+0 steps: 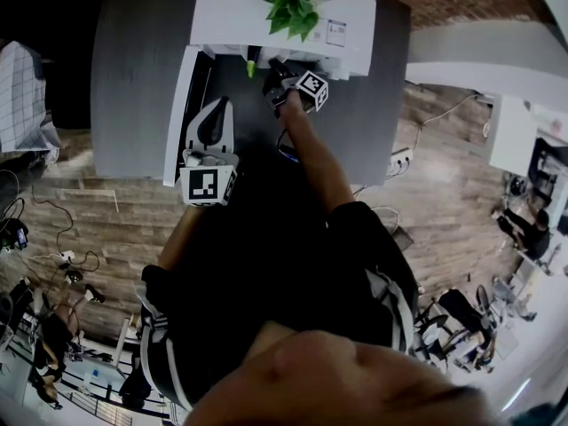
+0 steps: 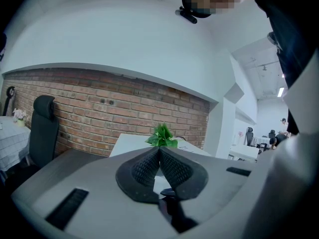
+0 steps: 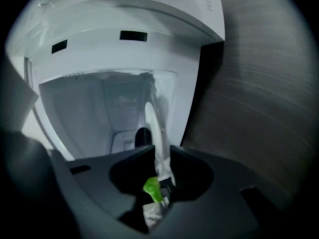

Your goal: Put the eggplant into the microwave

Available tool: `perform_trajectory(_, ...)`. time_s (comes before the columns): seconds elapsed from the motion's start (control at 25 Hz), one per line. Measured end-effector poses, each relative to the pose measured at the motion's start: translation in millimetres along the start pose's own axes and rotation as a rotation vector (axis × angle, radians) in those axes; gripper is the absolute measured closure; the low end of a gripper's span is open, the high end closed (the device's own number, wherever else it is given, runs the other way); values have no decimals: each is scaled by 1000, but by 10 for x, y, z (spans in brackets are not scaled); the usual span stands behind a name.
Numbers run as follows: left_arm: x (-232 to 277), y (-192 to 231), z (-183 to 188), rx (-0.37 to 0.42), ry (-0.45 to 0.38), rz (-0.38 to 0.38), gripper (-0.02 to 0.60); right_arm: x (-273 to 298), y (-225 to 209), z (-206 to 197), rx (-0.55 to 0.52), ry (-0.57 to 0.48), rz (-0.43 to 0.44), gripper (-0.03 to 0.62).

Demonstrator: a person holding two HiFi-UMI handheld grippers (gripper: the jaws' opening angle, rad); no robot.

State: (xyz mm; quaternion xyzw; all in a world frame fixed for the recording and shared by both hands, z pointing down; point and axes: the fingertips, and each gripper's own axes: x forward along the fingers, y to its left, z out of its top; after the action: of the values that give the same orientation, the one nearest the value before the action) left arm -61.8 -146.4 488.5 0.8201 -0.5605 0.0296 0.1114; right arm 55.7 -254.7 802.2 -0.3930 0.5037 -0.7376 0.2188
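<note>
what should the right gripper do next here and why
Probably draw the right gripper slowly straight back from the microwave. Its jaws stand apart at the open cavity, and the eggplant's green stem sits loose between them, so the eggplant seems let go. Watch that the stem doesn't catch.

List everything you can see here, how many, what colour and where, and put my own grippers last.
microwave: one, white, on the table, door swung open
plant: one, green, on top of the microwave
eggplant: one, only its green stem clear, between the right gripper's jaws at the microwave's mouth
table: one, dark grey, under the microwave
chair: one, black, by the brick wall
brick wall: one, red-brown, behind the table
left gripper: one, grey, jaws shut on nothing, beside the open door
right gripper: one, grey, jaws apart, reaching into the microwave
</note>
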Motion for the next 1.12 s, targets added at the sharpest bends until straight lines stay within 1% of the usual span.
perform_trajectory(0.04, 4, 1, 7, -3, 0, 2, 546, -7, -7, 5, -2, -3, -3, 472)
perform_trajectory(0.08, 5, 4, 1, -5, 1, 3, 546, -15, -13, 9, -7, -5, -8, 453)
perform_trajectory(0.24, 6, 18, -26, 6, -2, 1, 546, -61, -6, 27, -44, -12, -25, 439)
perform_trajectory(0.36, 4, 8, -40, -5, 3, -1, 546, -98, -1, 90, -128, -24, -32, 433)
perform_trajectory(0.56, 13, -2, -24, 3, -7, -10, 546, -273, 183, 84, -397, -55, -104, 433)
perform_trajectory(0.64, 15, -8, -27, 3, -4, -9, 546, -344, 243, 78, -531, -71, -143, 435)
perform_trajectory(0.68, 15, -11, -28, 3, -3, -9, 546, -377, 291, 65, -613, -77, -161, 448)
perform_trajectory(0.8, 20, -12, -21, 1, -6, -10, 546, -424, 423, -37, -870, -73, -203, 523)
perform_trajectory(0.88, 21, -13, -18, -6, -4, -8, 546, -429, 454, -125, -1001, -53, -233, 547)
perform_trajectory(0.96, 19, -20, -2, -7, 0, -7, 546, -411, 444, -229, -1081, -22, -253, 556)
perform_trajectory(1.12, 15, 3, -33, -9, -3, -6, 546, -323, 301, -382, -1182, 42, -299, 559)
